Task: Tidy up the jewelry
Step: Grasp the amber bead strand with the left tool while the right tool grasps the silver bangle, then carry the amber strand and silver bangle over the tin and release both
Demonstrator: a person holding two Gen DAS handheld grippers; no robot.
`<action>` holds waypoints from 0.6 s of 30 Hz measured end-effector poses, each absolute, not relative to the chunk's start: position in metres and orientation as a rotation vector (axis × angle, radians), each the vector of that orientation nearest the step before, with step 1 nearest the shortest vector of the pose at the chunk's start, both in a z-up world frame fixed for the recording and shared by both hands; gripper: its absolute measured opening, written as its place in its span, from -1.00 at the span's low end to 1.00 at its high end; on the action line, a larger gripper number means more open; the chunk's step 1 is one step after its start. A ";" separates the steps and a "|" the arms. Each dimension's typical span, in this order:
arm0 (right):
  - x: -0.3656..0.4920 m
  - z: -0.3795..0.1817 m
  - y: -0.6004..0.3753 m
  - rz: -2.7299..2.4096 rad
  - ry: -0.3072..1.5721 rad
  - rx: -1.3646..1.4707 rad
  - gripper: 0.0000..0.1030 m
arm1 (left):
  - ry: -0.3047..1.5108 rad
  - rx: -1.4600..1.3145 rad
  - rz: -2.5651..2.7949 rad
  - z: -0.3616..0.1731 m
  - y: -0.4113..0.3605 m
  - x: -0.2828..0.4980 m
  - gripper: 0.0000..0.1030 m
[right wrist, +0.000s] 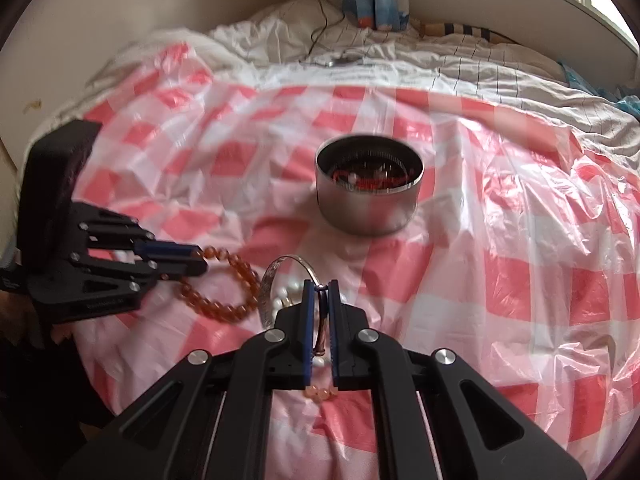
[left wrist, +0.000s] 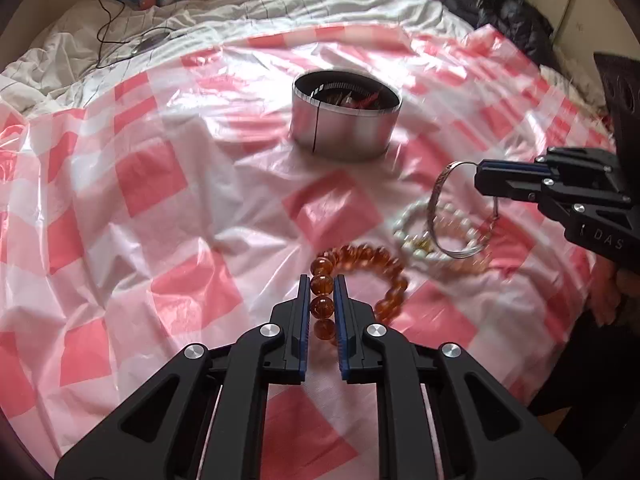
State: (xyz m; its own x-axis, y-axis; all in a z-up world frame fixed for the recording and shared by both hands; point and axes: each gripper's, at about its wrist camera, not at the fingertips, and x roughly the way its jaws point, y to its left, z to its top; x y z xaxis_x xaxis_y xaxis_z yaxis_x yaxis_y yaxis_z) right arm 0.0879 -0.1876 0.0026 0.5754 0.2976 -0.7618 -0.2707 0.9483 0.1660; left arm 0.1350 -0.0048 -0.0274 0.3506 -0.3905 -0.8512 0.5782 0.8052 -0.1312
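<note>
The left tool (left wrist: 322,280) is closed on the amber bead bracelet (left wrist: 372,264), its blue pads pinching a bead or two near the tips, with the rest of the loop trailing off to the tool's right over the checked plastic sheet (left wrist: 160,184) that covers the bed. The right tool (right wrist: 320,286) is likewise closed, on the thin silver bangle (right wrist: 280,276), which stands on edge between its pads and arcs up and to the left of the tips. Under and just behind the bangle lie a white bead bracelet (left wrist: 416,232) and a few pale orange beads (right wrist: 320,393), both loose on the sheet.

The metal tin (right wrist: 370,196) sits straight ahead of both tools, well apart from them, open-topped with some red and dark pieces already inside. The step in hand looks like carrying each held piece to that tin. To do it well, lift high enough that the dangling amber loop clears the rim, bring one tool over the opening at a time so they do not collide, and release only once the piece hangs inside the wall. The soft bed could let the tin tip if nudged.

Both tools point forward and slightly down, converging toward each other, the left one low near the sheet.
</note>
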 end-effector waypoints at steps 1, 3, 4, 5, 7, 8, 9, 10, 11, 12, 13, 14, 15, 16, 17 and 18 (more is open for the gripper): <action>0.087 0.008 -0.190 0.340 0.881 0.053 -0.86 | 1.023 0.179 -0.646 -0.021 -0.004 0.136 -0.80; 0.085 0.020 -0.194 0.353 0.847 0.093 -0.86 | 0.993 0.139 -0.672 -0.010 -0.003 0.136 -0.80; 0.085 0.024 -0.196 0.356 0.835 0.110 -0.86 | 0.977 0.124 -0.682 -0.004 -0.004 0.136 -0.80; 0.085 0.029 -0.199 0.360 0.822 0.132 -0.86 | 0.962 0.113 -0.689 0.001 -0.005 0.135 -0.80; 0.085 0.035 -0.204 0.363 0.806 0.163 -0.86 | 0.939 0.100 -0.699 0.011 -0.007 0.135 -0.80; 0.085 0.038 -0.205 0.357 0.798 0.169 -0.86 | 0.932 0.095 -0.701 0.015 -0.009 0.135 -0.80; 0.086 0.041 -0.206 0.350 0.791 0.173 -0.86 | 0.925 0.089 -0.703 0.018 -0.011 0.135 -0.80; 0.086 0.043 -0.206 0.346 0.785 0.175 -0.86 | 0.916 0.083 -0.706 0.022 -0.013 0.136 -0.80; 0.086 0.047 -0.206 0.338 0.775 0.173 -0.86 | 0.905 0.079 -0.707 0.027 -0.016 0.136 -0.80; 0.086 0.051 -0.205 0.330 0.764 0.168 -0.86 | 0.898 0.077 -0.707 0.029 -0.017 0.136 -0.80; 0.085 0.055 -0.205 0.324 0.752 0.164 -0.86 | 0.888 0.072 -0.708 0.034 -0.019 0.136 -0.80; 0.084 0.059 -0.207 0.319 0.738 0.163 -0.86 | 0.880 0.068 -0.708 0.037 -0.021 0.136 -0.80; 0.083 0.063 -0.208 0.312 0.724 0.164 -0.85 | 0.872 0.063 -0.707 0.040 -0.023 0.137 -0.80; 0.083 0.066 -0.210 0.301 0.712 0.166 -0.86 | 0.863 0.056 -0.706 0.044 -0.025 0.138 -0.80; 0.083 0.069 -0.214 0.288 0.701 0.171 -0.86 | 0.857 0.051 -0.705 0.047 -0.027 0.138 -0.80; 0.084 0.071 -0.218 0.279 0.693 0.179 -0.86 | 0.850 0.049 -0.702 0.050 -0.029 0.139 -0.80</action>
State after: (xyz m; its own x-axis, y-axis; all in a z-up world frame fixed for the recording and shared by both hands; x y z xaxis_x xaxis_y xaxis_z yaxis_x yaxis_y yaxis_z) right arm 0.0841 -0.2176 0.0713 0.7344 0.3114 -0.6031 -0.1932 0.9477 0.2540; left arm 0.1395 -0.0286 0.0496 0.4517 -0.5495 -0.7028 0.5870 0.7763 -0.2297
